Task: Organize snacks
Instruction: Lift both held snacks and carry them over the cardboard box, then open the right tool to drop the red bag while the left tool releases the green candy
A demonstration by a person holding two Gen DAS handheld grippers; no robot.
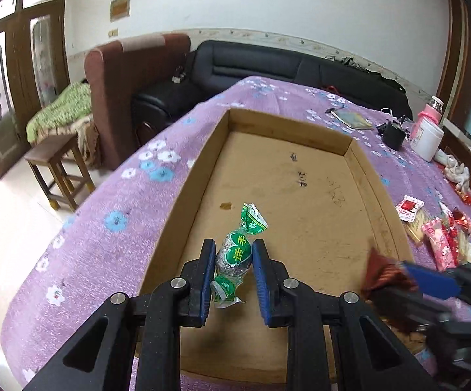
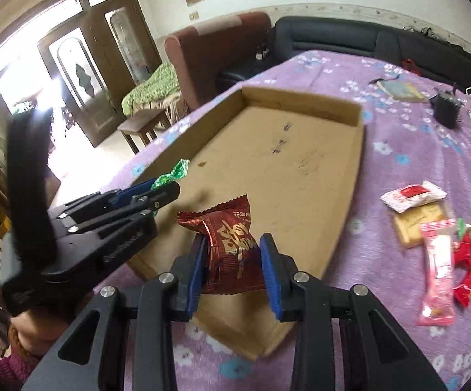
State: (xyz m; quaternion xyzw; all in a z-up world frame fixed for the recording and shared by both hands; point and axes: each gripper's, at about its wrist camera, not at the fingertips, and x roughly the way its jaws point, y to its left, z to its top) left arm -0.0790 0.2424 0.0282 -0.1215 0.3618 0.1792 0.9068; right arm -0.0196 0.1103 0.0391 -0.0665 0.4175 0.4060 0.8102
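Left gripper: tilted downward over the near part of the cardboard tray, its blue pads pressed on both sides of a green-wrapped candy.
Green-wrapped candy: held upright between the pads above the tray floor, one twisted end pointing toward the tray's far wall, the other hanging toward the camera.
Right gripper: also angled downward, above the tray's near corner, clamped on a dark red snack packet.
Dark red snack packet: pinched at its middle, its crimped top edge leaning toward the tray's left wall.
Cardboard tray: shallow and open, lying on the purple flowered cloth; its floor shows only pen marks and a small stain.
Loose snacks: red, pink and tan packets on the cloth to the right of the tray, apart from its wall.
Left wrist view only: the right gripper comes in blurred at the tray's right edge with the red packet; a white tub and a pink bottle stand beyond the tray's far right corner.
Right wrist view only: the left gripper's whole body seen from the side at the tray's left wall, and a part of the person's hand beneath it.
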